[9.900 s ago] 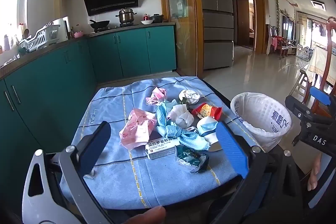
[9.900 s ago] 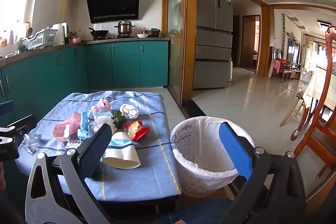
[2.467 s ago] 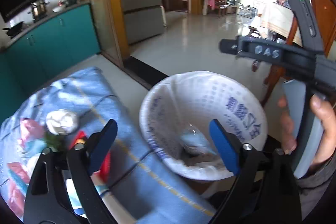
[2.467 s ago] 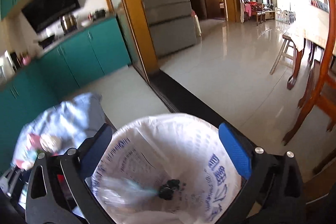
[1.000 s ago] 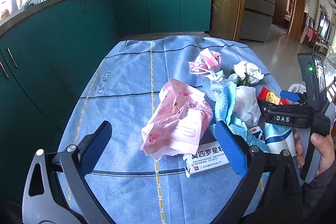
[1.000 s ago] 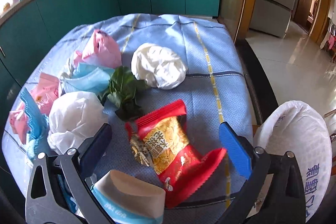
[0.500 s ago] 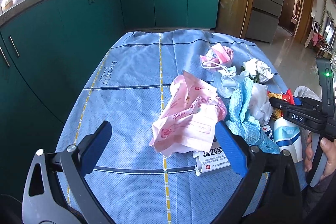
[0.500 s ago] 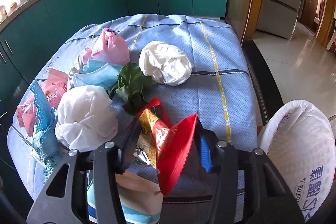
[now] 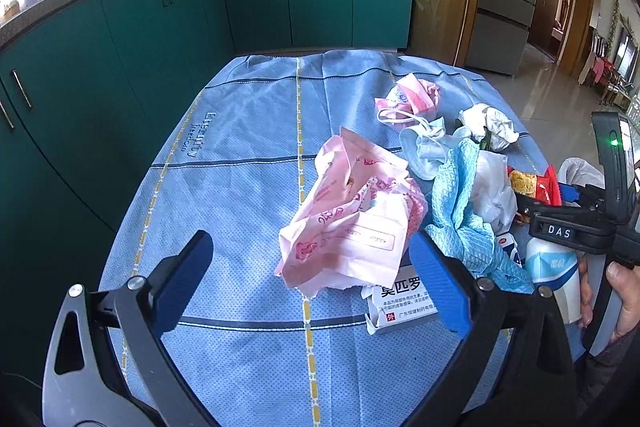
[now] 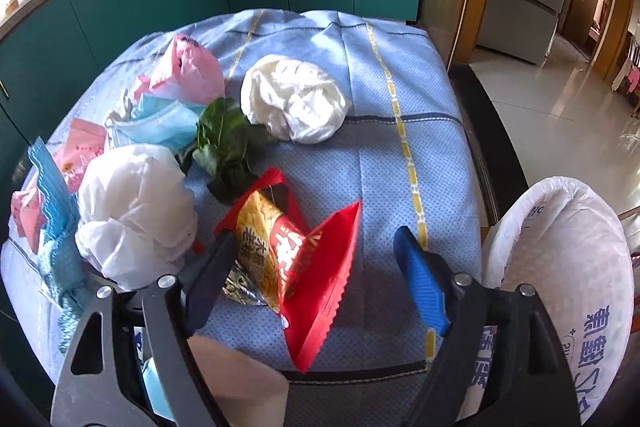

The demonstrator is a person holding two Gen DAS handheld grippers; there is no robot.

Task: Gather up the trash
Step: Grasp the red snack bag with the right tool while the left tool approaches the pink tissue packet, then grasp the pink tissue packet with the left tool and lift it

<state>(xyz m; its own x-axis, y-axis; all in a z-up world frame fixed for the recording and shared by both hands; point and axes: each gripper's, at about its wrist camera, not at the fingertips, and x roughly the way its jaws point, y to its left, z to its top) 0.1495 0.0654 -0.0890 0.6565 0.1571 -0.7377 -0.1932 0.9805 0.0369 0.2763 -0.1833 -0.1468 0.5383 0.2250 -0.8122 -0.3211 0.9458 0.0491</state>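
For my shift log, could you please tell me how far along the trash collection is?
Done: unclear, the bin interior is hidden. In hand: right gripper open around the red snack wrapper; left gripper open, empty. Left: pink wrapper, face mask, medicine box, crumpled tissue.

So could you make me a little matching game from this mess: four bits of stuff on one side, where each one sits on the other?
Things:
1. red snack wrapper
2. green leaf
3. bin
4. pink packet

Places:
a. off the table's edge, lined in white
b. just ahead of the open left tool
c. between the fingers of the right tool
d. beside the crumpled white paper

Pairs: 1-c, 2-d, 3-a, 4-b
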